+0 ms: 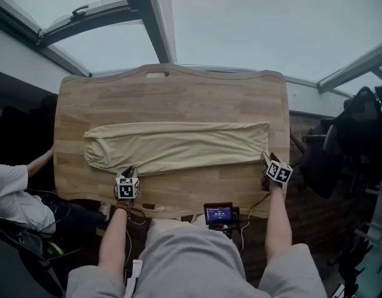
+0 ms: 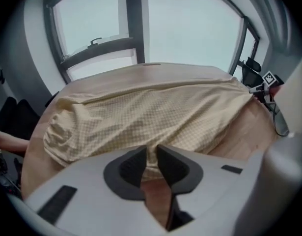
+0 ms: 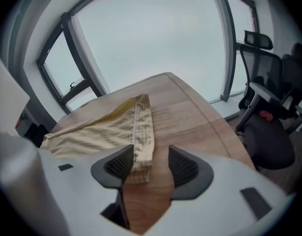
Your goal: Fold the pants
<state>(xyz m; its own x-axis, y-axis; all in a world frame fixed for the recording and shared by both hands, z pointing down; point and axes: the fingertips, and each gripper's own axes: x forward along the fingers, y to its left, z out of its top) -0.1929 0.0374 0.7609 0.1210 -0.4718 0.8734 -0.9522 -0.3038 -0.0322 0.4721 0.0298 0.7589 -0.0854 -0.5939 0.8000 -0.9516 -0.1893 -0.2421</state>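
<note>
1. Screen unit (image 1: pixel 218 214) with its cables sits on the near lip of the table (image 1: pixel 178 92) at 6 o'clock, clear of your work.
2. Your left gripper (image 2: pixel 151 149), at 7 o'clock, is clenched on the near edge of the pants (image 1: pixel 178 146). Your right gripper (image 3: pixel 151 154), at 4 o'clock, is released, with the cloth's right end lying unpinched between its jaws.
3. The pants lie flat across mid-table from 9 to 3 o'clock, already doubled lengthwise into one strip. By that, I judge the crosswise folds are still left for you.
4. Bare wood beyond, at 12 o'clock, gives you room.
5. A seated person (image 1: pixel 9 191) at 8 o'clock and a chair (image 1: pixel 358 135) at 3 o'clock stand off the table. Neither blocks you.
</note>
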